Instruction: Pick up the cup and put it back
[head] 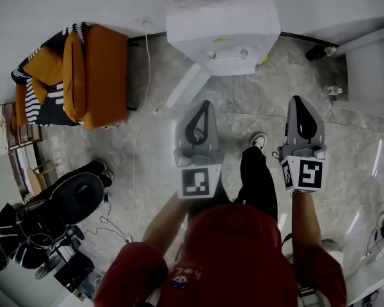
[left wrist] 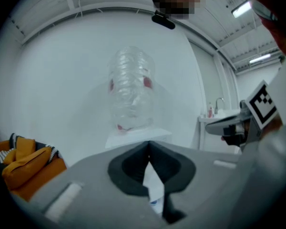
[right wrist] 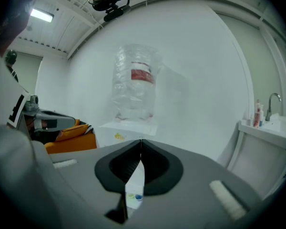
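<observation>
Spreading under everything, the grey marbled floor [head: 345, 146] is lying open between the person's feet and the white water dispenser [head: 223, 37], giving free room straight ahead. An orange sofa [head: 102, 72] with striped cushions is bounding the left side, and a white sink counter [right wrist: 271, 123] is closing off the right, each well apart from the dispenser. A plain white wall [left wrist: 52, 80] is running behind it. A clear ribbed water bottle [right wrist: 136, 82] with a red label is standing upright on the dispenser's top.

The left gripper [head: 203, 105] and the right gripper [head: 299, 100] are hovering side by side in front of the dispenser, apart from each other and pointing at it. Each is clenched with its jaw tips meeting, gripping nothing; only the dispenser's front is showing through the slit below the tips.

The cup is not appearing in any view, so its place and look cannot be told.
</observation>
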A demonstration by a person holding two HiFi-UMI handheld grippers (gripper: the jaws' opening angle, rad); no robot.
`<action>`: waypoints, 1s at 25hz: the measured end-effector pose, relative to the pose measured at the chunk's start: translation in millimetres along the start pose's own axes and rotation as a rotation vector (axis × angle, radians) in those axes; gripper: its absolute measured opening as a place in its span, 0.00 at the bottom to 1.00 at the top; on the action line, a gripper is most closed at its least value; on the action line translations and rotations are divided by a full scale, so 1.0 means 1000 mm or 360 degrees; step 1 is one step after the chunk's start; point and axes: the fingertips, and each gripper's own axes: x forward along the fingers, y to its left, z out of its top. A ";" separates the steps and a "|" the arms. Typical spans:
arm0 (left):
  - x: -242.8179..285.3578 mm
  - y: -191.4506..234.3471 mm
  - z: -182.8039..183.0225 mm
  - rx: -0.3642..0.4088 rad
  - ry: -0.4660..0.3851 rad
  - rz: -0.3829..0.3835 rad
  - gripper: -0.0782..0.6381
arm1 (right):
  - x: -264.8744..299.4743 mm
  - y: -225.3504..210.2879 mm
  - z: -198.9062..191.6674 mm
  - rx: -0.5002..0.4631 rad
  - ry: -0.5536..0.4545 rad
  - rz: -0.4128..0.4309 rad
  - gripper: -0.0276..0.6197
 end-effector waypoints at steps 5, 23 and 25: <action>-0.019 0.013 -0.050 0.0032 -0.0011 -0.0096 0.11 | -0.013 0.040 -0.047 -0.0015 -0.0006 -0.0054 0.05; 0.066 0.019 -0.339 0.0198 -0.0101 -0.0257 0.11 | 0.067 0.059 -0.310 -0.0079 0.0013 -0.0048 0.05; 0.083 0.018 -0.379 0.0198 -0.0072 -0.0263 0.11 | 0.081 0.055 -0.344 -0.0062 0.0007 -0.0011 0.05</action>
